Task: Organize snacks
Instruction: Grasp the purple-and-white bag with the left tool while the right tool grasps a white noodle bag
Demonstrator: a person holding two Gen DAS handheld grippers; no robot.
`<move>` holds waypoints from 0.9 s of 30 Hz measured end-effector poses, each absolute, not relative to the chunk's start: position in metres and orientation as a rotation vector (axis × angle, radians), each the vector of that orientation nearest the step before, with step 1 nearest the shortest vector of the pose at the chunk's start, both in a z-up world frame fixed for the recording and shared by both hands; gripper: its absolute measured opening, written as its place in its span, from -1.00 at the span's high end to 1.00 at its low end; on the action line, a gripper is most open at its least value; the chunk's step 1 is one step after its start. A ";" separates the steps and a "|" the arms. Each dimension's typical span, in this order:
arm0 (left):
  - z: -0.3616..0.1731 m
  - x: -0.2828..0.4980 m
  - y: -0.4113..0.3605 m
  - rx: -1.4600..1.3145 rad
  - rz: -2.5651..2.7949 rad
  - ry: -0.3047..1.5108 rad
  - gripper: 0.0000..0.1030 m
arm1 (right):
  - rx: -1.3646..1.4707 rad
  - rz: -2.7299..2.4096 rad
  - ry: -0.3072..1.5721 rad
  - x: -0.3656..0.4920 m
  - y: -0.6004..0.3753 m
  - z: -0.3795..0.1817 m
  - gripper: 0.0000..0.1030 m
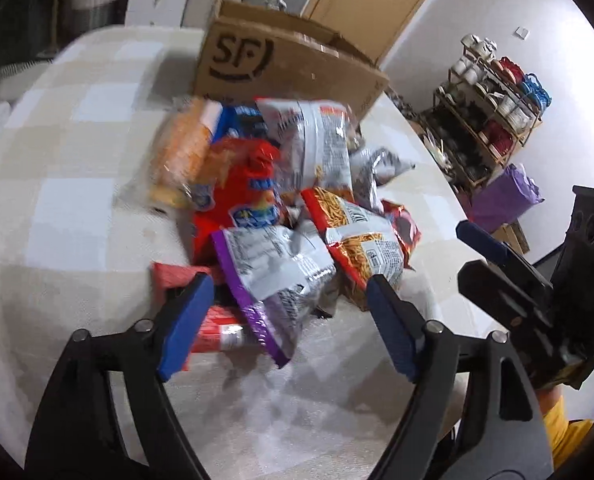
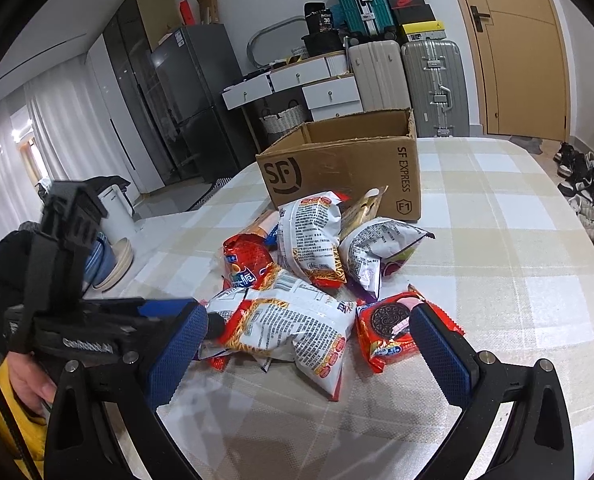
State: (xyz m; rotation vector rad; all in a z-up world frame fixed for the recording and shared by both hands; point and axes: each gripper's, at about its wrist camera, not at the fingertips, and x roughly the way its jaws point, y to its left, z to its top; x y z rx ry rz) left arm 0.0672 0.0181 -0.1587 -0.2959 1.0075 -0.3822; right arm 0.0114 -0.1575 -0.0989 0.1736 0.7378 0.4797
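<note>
Both of my hand-held grippers stand wide open and empty: the left hand-held gripper (image 1: pixel 289 320) hovers over a purple-edged silver bag (image 1: pixel 273 276), the right hand-held gripper (image 2: pixel 309 340) frames a white noodle-snack bag (image 2: pixel 293 328) beside the red cookie pack (image 2: pixel 393 332). Sorting has barely begun, I judge; the snack pile (image 2: pixel 317 264) lies mid-table (image 2: pixel 497 260). The cardboard box (image 2: pixel 349 164) stands just behind it, toward the far edge, its inside hidden. Next I should close on one bag only.
</note>
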 end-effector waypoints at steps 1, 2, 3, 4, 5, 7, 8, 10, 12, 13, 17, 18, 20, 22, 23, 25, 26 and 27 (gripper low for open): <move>-0.158 0.067 0.017 -0.290 -0.379 0.994 -0.39 | 0.175 0.480 0.739 0.011 -0.158 -0.099 -0.99; -0.158 0.067 0.016 -0.287 -0.378 0.993 -0.30 | 0.175 0.480 0.740 0.010 -0.159 -0.100 -0.99; -0.158 0.068 0.015 -0.294 -0.386 0.997 -0.16 | 0.176 0.480 0.740 0.010 -0.159 -0.100 -0.99; -0.158 0.068 0.014 -0.294 -0.388 0.996 0.08 | 0.178 0.481 0.740 0.010 -0.160 -0.100 -0.99; -0.159 0.069 0.013 -0.283 -0.387 1.000 0.31 | 0.179 0.482 0.741 0.010 -0.160 -0.100 -0.99; -0.164 0.069 0.008 -0.280 -0.416 1.031 0.45 | 0.185 0.482 0.743 0.010 -0.160 -0.100 -0.99; -0.165 0.069 0.006 -0.277 -0.419 1.030 0.45 | 0.188 0.483 0.743 0.009 -0.161 -0.100 -0.99; -0.163 0.068 0.003 -0.271 -0.421 1.015 0.55 | 0.193 0.483 0.744 0.009 -0.162 -0.101 -0.99; -0.160 0.068 0.004 -0.293 -0.434 1.000 0.62 | 0.196 0.482 0.744 0.009 -0.163 -0.101 -0.99; -0.159 0.067 0.004 -0.293 -0.436 0.993 0.70 | 0.197 0.482 0.745 0.009 -0.163 -0.102 -0.99; -0.159 0.063 0.009 -0.303 -0.443 0.977 0.77 | 0.197 0.485 0.749 0.009 -0.163 -0.102 -0.99; -0.158 0.062 0.011 -0.310 -0.448 0.972 0.78 | 0.192 0.484 0.749 0.010 -0.163 -0.102 -0.99; -0.156 0.061 0.012 -0.308 -0.455 0.965 0.79 | 0.173 0.493 0.749 0.011 -0.162 -0.101 -0.99; -0.153 0.058 0.014 -0.303 -0.460 0.952 0.79 | 0.138 0.505 0.748 0.011 -0.158 -0.100 -0.99; -0.151 0.057 0.016 -0.305 -0.463 0.947 0.80 | 0.122 0.515 0.748 0.011 -0.157 -0.099 -0.99; -0.149 0.054 0.021 -0.313 -0.464 0.940 0.80 | 0.082 0.545 0.755 0.012 -0.153 -0.099 -0.99; -0.147 0.053 0.024 -0.321 -0.465 0.936 0.80 | 0.047 0.566 0.766 0.013 -0.149 -0.099 -0.99; -0.145 0.051 0.027 -0.324 -0.466 0.931 0.80 | 0.023 0.577 0.771 0.014 -0.145 -0.101 -0.99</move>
